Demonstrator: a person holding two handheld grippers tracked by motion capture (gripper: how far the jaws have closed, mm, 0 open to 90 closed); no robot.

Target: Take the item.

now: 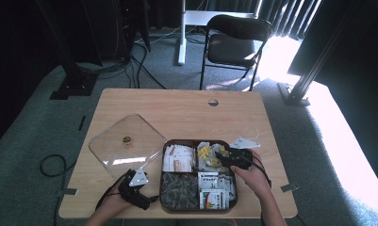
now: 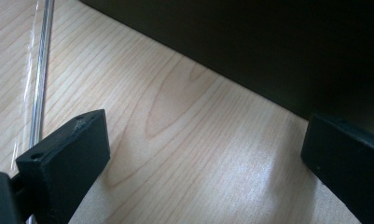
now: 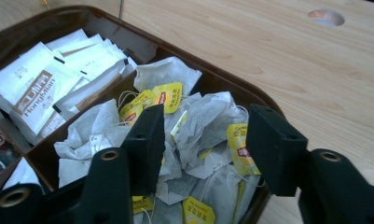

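Bare table (image 1: 186, 110) is lying open beyond the tray (image 1: 197, 141), all the way to its far edge; a clear lid (image 1: 125, 146) is taking up the left side, touching the tray's corner; the tray's dividers (image 3: 107, 91) are walling in each compartment; heaped tea bags (image 3: 194, 126) are crowding the space between the right gripper's (image 3: 203, 140) jaws.

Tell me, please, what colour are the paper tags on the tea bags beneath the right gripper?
Yellow tags, clearest in the right gripper view.

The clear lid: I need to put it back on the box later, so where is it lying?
In the high view the clear lid lies flat on the table, left of the box.
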